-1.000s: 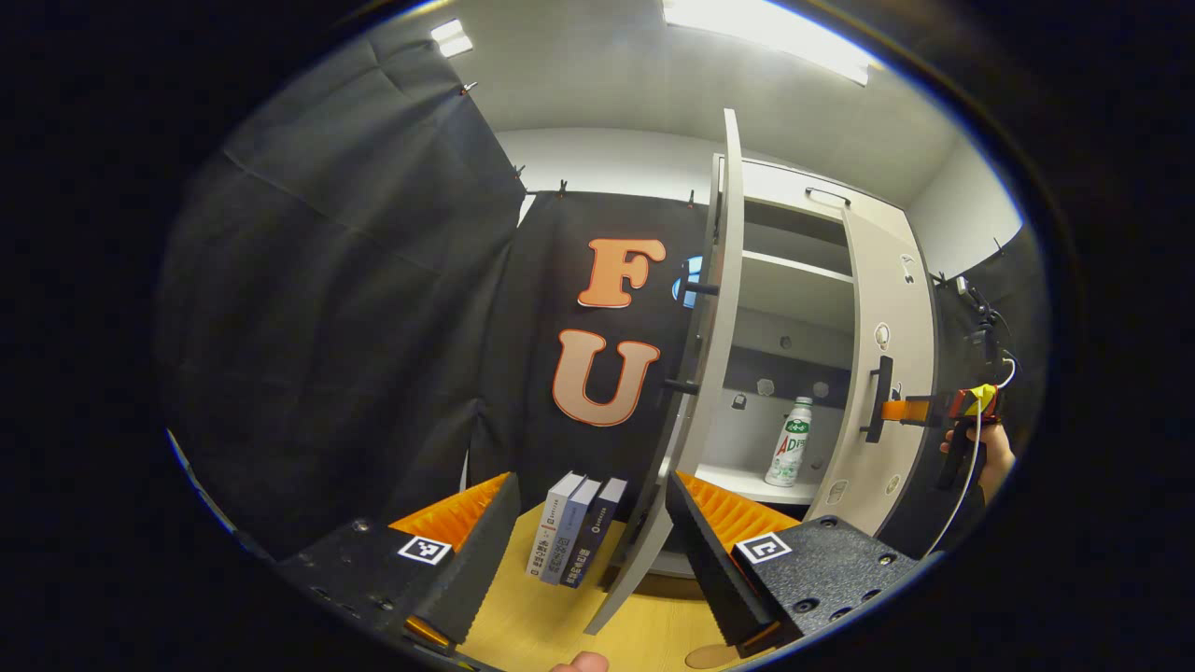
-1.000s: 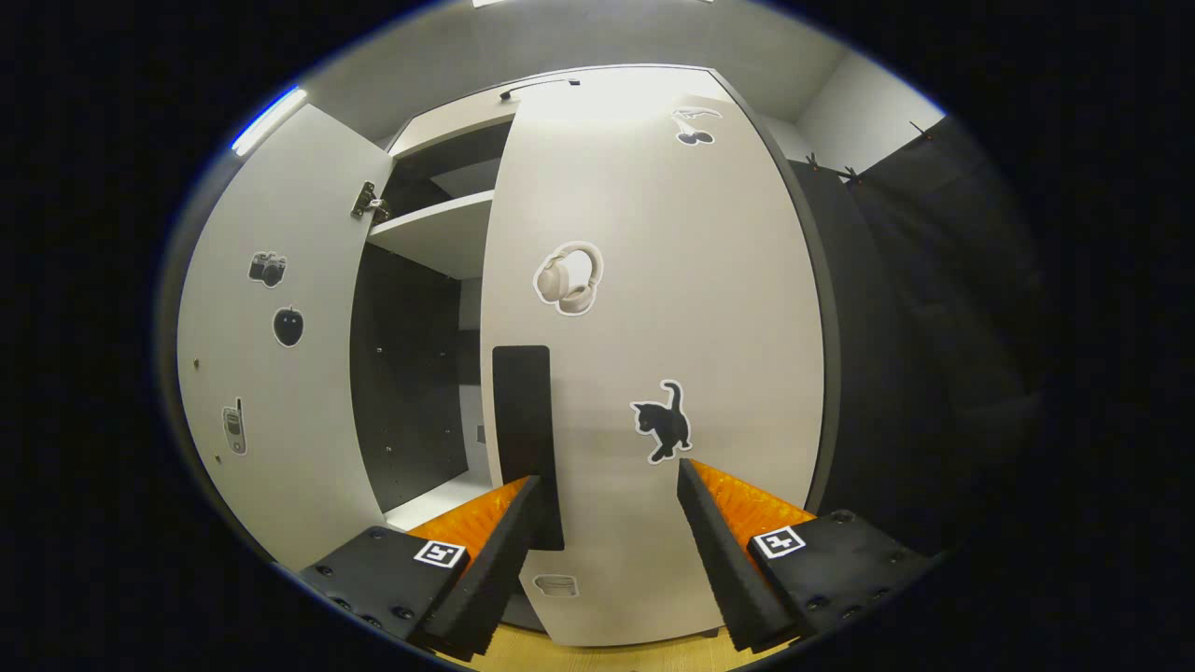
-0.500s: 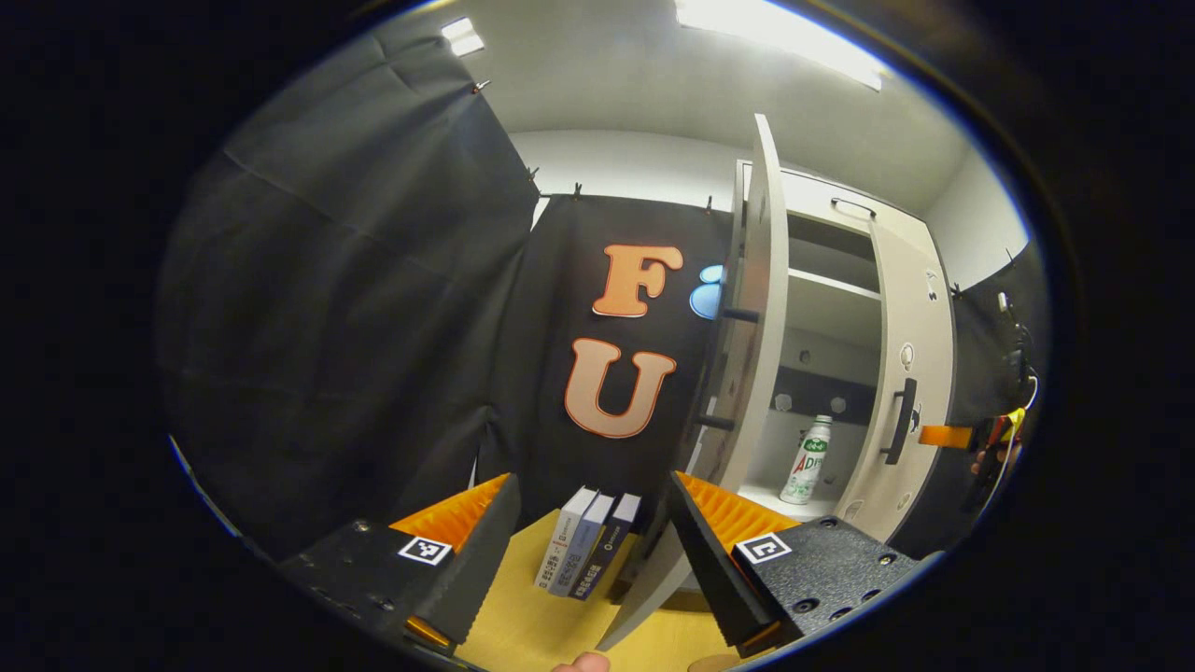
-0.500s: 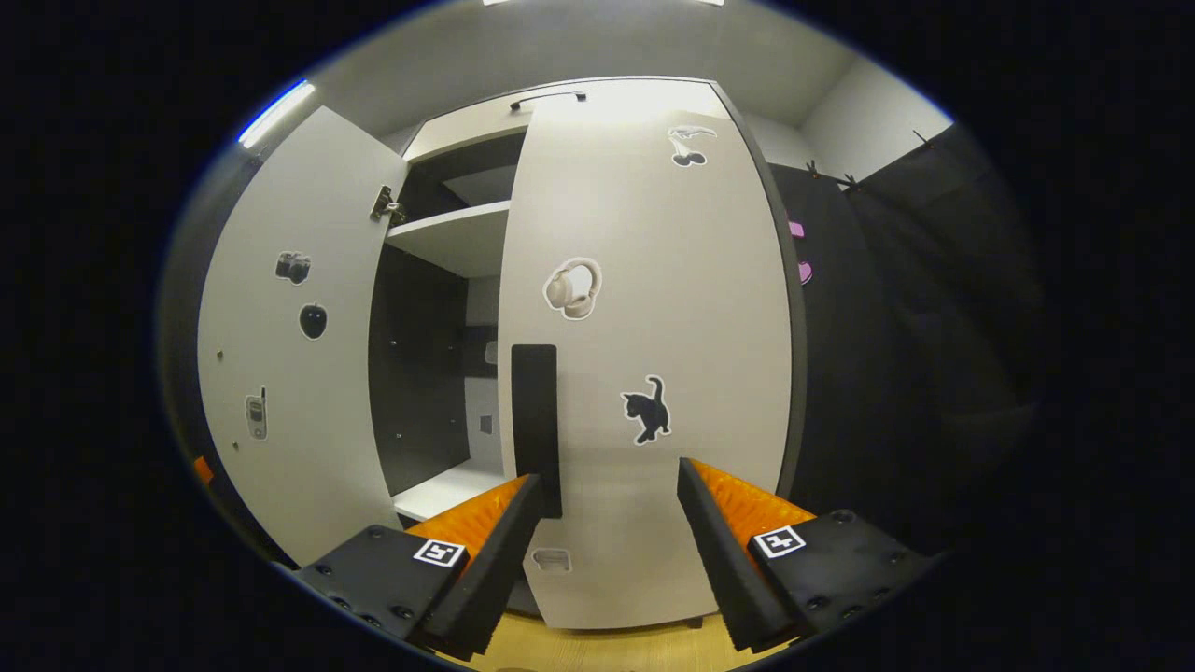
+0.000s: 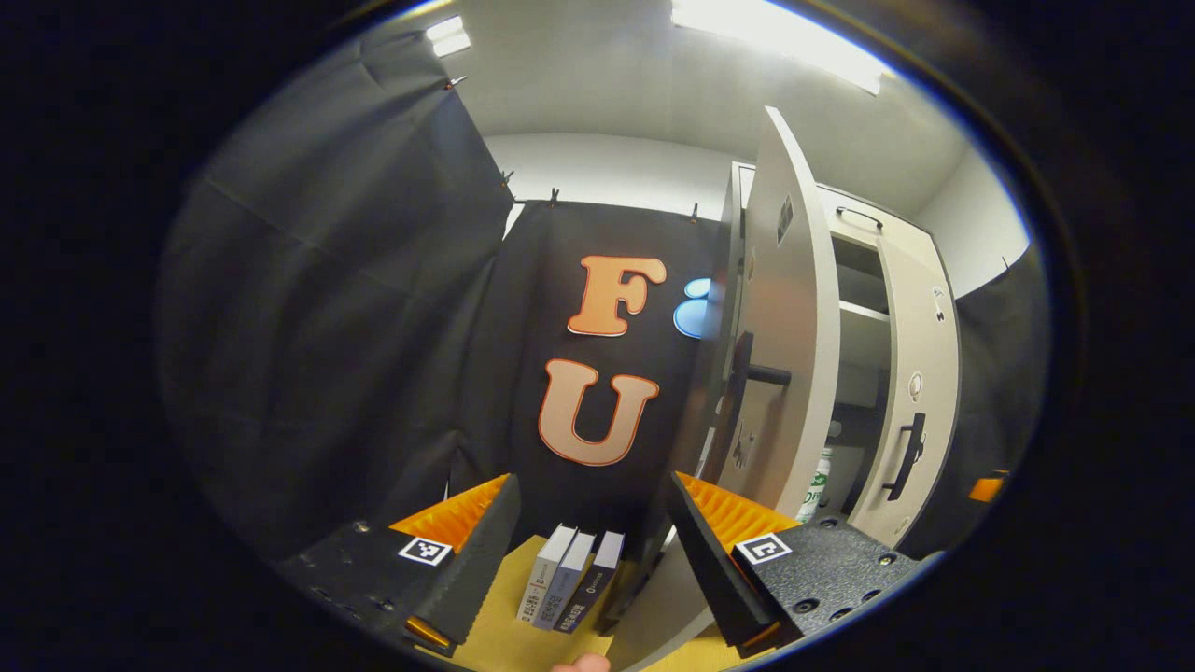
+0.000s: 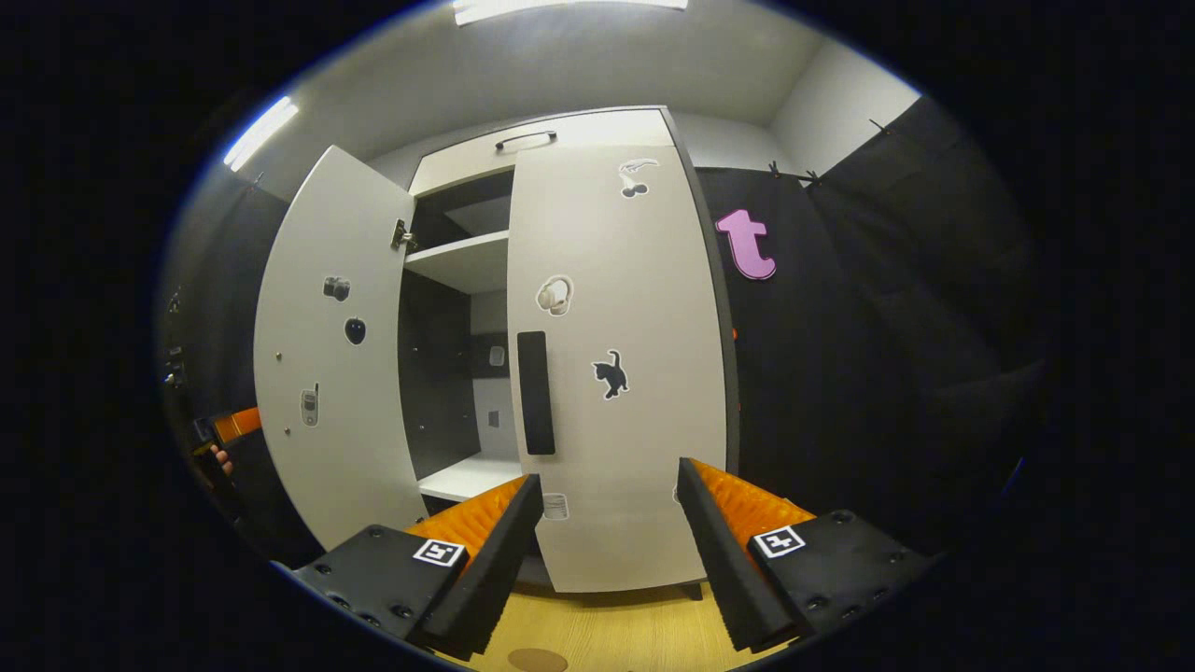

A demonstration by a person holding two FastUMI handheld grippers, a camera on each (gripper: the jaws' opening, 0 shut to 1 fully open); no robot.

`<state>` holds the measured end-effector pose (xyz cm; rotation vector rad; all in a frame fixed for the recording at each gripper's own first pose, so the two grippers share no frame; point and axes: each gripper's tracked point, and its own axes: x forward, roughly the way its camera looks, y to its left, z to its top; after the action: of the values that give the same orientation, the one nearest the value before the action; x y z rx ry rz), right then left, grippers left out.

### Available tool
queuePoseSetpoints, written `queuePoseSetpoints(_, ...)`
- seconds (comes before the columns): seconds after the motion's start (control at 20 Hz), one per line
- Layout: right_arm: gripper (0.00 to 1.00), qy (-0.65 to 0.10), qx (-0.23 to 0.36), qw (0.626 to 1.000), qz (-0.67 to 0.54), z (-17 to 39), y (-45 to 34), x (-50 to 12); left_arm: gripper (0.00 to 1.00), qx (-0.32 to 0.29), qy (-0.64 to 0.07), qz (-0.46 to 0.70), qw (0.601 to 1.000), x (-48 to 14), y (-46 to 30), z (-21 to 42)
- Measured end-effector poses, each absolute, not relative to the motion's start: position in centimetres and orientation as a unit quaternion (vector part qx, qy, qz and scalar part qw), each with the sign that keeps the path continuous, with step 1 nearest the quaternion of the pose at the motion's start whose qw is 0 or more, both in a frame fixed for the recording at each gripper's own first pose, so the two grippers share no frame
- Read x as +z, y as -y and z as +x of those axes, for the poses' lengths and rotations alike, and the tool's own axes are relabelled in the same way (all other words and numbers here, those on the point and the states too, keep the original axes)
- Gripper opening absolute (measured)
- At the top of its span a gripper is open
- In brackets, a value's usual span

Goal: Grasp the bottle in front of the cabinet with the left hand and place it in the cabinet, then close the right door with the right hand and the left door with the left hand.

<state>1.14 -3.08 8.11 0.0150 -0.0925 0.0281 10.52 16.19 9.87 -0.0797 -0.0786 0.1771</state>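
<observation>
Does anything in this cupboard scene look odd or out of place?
Only the left door: it hangs open while the right door looks shut. The bottle stands upright inside, and three books stand neatly beside the cabinet.

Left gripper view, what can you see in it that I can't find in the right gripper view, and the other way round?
The left gripper view has three books standing on the table and a bit of the bottle peeking out from behind the left door. The right gripper view has stickers, a cat and headphones, on the right door. Both views have the cabinet with its two doors, and the left one stands open.
</observation>
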Motion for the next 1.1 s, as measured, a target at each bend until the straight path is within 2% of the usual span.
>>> queuePoseSetpoints(0.15,0.96,0.045,-0.004,0.999,0.012,-0.1,5.2,7.7,0.93,0.096,0.050,-0.031,0.994,10.2,-16.1,10.4)
queuePoseSetpoints(0.2,0.96,0.044,-0.011,0.999,0.010,-0.4,5.8,7.7,0.95,0.093,0.051,-0.023,0.994,10.2,-15.8,10.5)
queuePoseSetpoints(0.5,0.97,0.044,-0.022,0.999,0.002,-1.3,7.1,7.6,0.93,0.094,0.052,0.014,0.994,10.7,-14.4,10.3)
queuePoseSetpoints(1.05,0.97,0.050,-0.025,0.998,0.003,-2.5,7.1,8.3,0.93,0.004,0.039,0.017,0.999,10.0,-7.3,10.6)
queuePoseSetpoints(1.1,0.97,0.051,-0.027,0.998,0.002,-2.7,7.2,8.3,0.89,-0.006,0.037,0.013,0.999,9.9,-6.5,10.8)
